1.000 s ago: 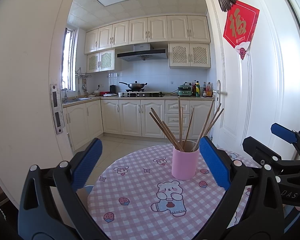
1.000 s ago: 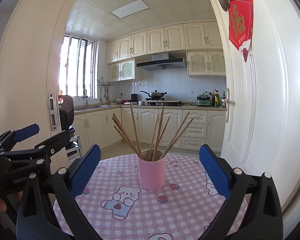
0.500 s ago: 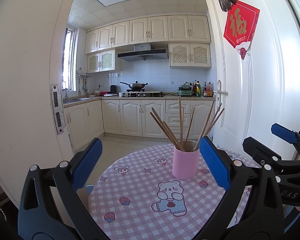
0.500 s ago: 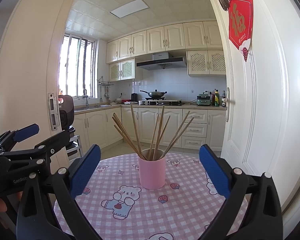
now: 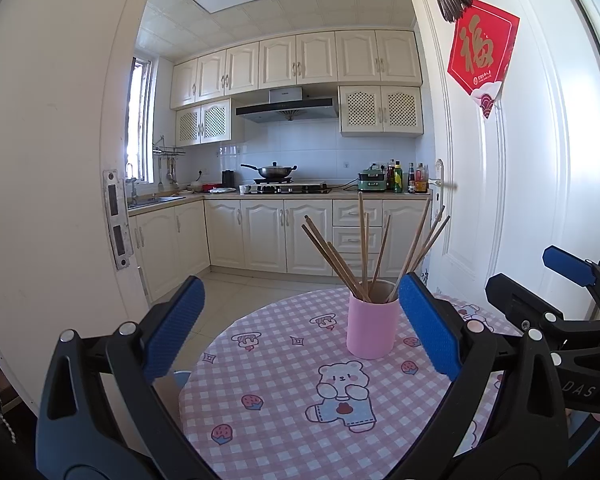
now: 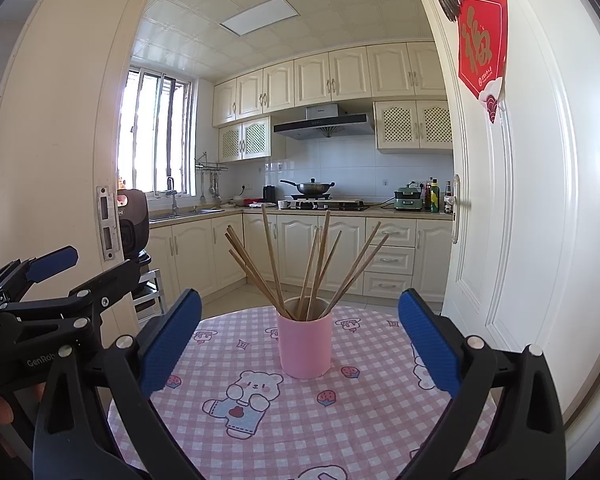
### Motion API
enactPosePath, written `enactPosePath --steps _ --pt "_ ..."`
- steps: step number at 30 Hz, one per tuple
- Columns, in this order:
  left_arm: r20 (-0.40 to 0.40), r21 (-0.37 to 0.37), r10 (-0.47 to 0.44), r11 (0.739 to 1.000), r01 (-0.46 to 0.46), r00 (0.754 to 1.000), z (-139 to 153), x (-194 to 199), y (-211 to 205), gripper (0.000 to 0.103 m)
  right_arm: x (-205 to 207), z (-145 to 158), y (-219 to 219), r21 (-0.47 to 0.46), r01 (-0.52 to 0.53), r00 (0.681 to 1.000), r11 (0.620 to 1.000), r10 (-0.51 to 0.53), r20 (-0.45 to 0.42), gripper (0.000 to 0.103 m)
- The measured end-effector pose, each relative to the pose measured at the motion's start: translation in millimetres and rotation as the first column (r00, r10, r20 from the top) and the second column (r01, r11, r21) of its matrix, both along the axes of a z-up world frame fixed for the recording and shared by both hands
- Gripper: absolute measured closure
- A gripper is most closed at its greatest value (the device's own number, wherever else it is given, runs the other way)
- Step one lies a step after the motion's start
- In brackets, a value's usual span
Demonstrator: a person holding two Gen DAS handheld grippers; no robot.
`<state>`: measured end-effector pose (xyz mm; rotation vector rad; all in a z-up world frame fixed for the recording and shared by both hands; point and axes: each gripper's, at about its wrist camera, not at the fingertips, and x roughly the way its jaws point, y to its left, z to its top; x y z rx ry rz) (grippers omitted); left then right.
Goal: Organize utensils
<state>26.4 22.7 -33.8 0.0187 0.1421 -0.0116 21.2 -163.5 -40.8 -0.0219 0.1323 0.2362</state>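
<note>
Nearest the cameras, both tools are held wide open and grip nothing. The left gripper (image 5: 300, 332) hovers above the near part of the table (image 5: 284, 432), its blue pads set well apart; the right gripper (image 6: 300, 340) hangs beside it in the same pose, and each shows at the edge of the other's view.

Over the last second almost nothing has moved. Each view has shifted only a touch, the jaws have kept the same spread, and neither tool has closed on anything. That suggests a pause, either before the first reach or after the last placement. The pictures alone cannot say which.

Between the pads, farther out on the pink checked tablecloth (image 6: 380, 420), stands the pink cup (image 6: 305, 349), upright and clear of both grippers. The chopsticks (image 6: 320, 264) are all inside it, fanned out and leaning against the rim. No loose utensils can be seen on the cloth in either view, so the sorting looks either complete or not yet supplied with anything to sort.

Beyond the table, an open white door (image 5: 520, 200) stands to the right, and the kitchen counter (image 5: 300, 194) runs along the far wall.
</note>
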Motion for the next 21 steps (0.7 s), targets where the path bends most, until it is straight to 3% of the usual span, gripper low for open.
enactPosePath --steps 21 --pt "-0.001 0.013 0.011 1.0 -0.011 1.0 2.2 -0.8 -1.3 0.007 0.5 -1.1 3.5 -0.001 0.003 1.0 1.0 -0.003 -0.004 0.008"
